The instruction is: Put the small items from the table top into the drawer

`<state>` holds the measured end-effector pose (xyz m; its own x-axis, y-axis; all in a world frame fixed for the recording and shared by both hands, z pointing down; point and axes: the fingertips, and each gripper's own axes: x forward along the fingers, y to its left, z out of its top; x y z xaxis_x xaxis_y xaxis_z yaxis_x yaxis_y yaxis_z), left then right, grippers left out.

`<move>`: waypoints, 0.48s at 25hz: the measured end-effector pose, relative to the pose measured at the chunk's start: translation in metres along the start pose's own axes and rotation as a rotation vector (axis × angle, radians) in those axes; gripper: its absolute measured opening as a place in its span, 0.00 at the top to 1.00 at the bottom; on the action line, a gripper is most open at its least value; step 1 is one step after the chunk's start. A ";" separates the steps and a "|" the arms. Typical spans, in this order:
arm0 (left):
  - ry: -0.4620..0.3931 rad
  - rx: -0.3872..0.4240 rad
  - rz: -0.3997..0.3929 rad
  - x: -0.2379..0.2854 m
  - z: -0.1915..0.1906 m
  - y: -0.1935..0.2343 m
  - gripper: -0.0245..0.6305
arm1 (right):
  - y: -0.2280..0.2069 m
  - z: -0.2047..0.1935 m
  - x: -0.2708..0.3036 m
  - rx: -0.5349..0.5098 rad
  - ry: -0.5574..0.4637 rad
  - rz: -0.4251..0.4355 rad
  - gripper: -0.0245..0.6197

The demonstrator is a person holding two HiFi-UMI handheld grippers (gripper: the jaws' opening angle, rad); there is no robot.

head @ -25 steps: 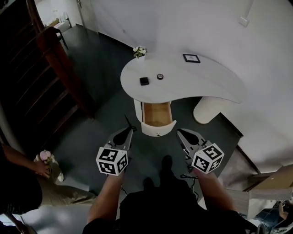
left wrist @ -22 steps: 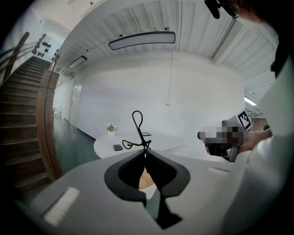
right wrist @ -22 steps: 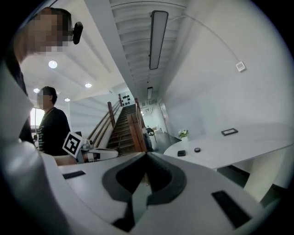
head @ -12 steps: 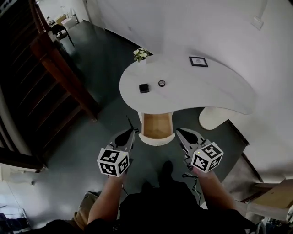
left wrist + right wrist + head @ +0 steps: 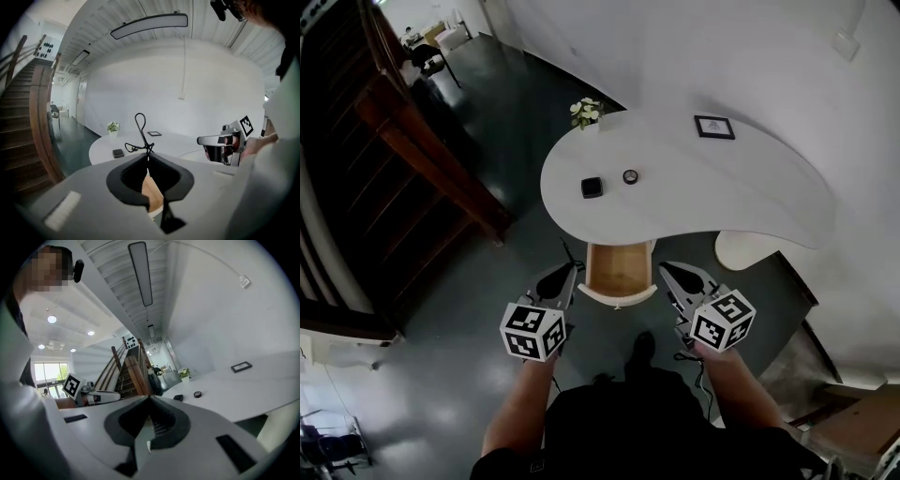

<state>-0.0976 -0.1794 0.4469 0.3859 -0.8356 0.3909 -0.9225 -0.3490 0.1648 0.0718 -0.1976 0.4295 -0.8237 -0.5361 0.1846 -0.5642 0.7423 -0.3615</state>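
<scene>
Nearest me are my two hand-held grippers, out on bare forearms, marker cubes up, both pointing ahead and slightly down toward the desk. The left hand-held gripper (image 5: 563, 274) has its jaws closed on nothing. The right hand-held gripper (image 5: 668, 272) is the same, its tips meeting. Between them sits one drawer (image 5: 619, 293), pulled open from under the desk's near edge, its long axis running away from me. Beyond it, on the white desk (image 5: 722, 197), two small items lie near each other but apart: a black square item (image 5: 592, 187) on the left and a round dark item (image 5: 630, 176) on the right. Farthest back are one flower pot (image 5: 586, 112) and one picture frame (image 5: 714, 127).
</scene>
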 end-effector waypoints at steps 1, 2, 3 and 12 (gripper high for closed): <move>0.001 0.001 0.002 0.003 0.002 -0.002 0.93 | -0.003 0.000 0.001 0.003 0.002 0.006 0.94; 0.002 0.002 0.004 0.006 0.003 -0.003 0.93 | -0.005 0.000 0.002 0.004 0.006 0.012 0.94; 0.004 0.005 0.004 0.008 0.003 -0.005 0.93 | -0.006 -0.001 0.003 0.005 0.011 0.020 0.94; 0.010 0.012 -0.030 0.018 -0.007 0.005 0.93 | 0.002 -0.009 0.025 -0.007 0.049 0.020 0.94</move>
<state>-0.0954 -0.1929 0.4606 0.4131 -0.8206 0.3949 -0.9106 -0.3788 0.1653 0.0492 -0.2056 0.4416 -0.8363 -0.5011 0.2223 -0.5481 0.7555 -0.3589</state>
